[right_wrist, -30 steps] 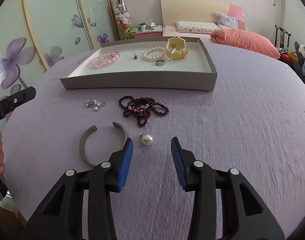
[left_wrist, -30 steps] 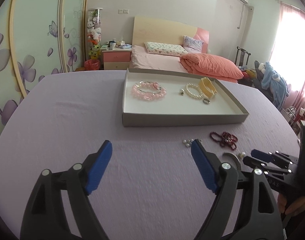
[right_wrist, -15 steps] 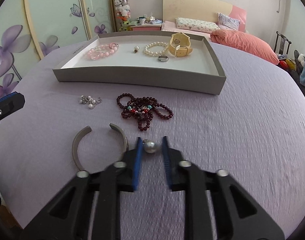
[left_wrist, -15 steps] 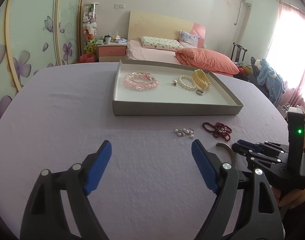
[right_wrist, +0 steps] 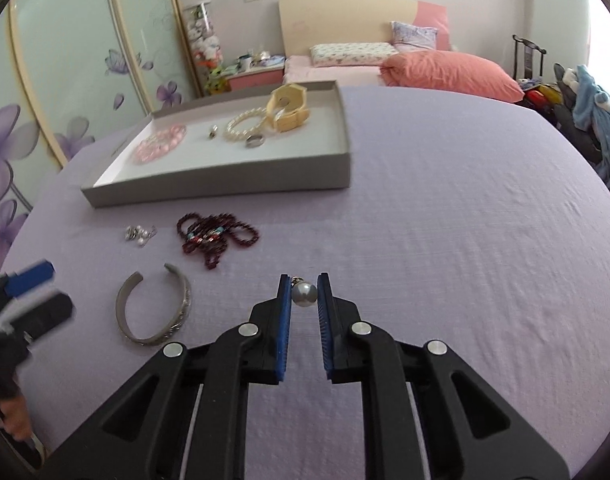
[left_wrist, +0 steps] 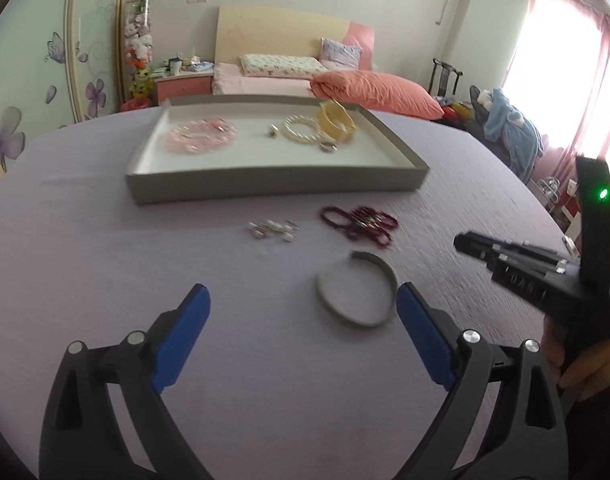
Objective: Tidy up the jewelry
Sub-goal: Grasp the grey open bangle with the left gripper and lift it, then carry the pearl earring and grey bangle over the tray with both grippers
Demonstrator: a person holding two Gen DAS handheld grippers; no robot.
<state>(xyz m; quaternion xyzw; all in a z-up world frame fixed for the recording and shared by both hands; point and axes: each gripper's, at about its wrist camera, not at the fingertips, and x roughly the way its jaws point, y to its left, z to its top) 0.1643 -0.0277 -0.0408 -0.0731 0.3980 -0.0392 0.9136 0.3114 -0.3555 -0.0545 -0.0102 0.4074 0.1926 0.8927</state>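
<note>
Since a second ago the left gripper (left_wrist: pixel 301 312) has slid toward the open silver cuff bangle (left_wrist: pixel 357 290) on the lilac textured surface (left_wrist: pixel 105 264); its jaws are opening, nothing between them.

In the right wrist view, the right gripper (right_wrist: pixel 305 294) has clamped its jaws on the smooth round pearl pendant (right_wrist: pixel 303 294), ready for the grey tray (right_wrist: pixel 225 188). The dark red bead necklace (right_wrist: pixel 217 236) lies loose.

— Tray (right_wrist: pixel 225 192)? 
— On the worktop (right_wrist: pixel 445 220), far side; watch (right_wrist: pixel 289 106), two bracelets (right_wrist: pixel 247 124) and a ring (right_wrist: pixel 255 141) inside.
— Before it?
— Bead necklace (right_wrist: pixel 217 236), earrings (right_wrist: pixel 140 234) to its left, open bangle (right_wrist: pixel 157 308) nearest. Bed (right_wrist: pixel 385 64) behind.
</note>
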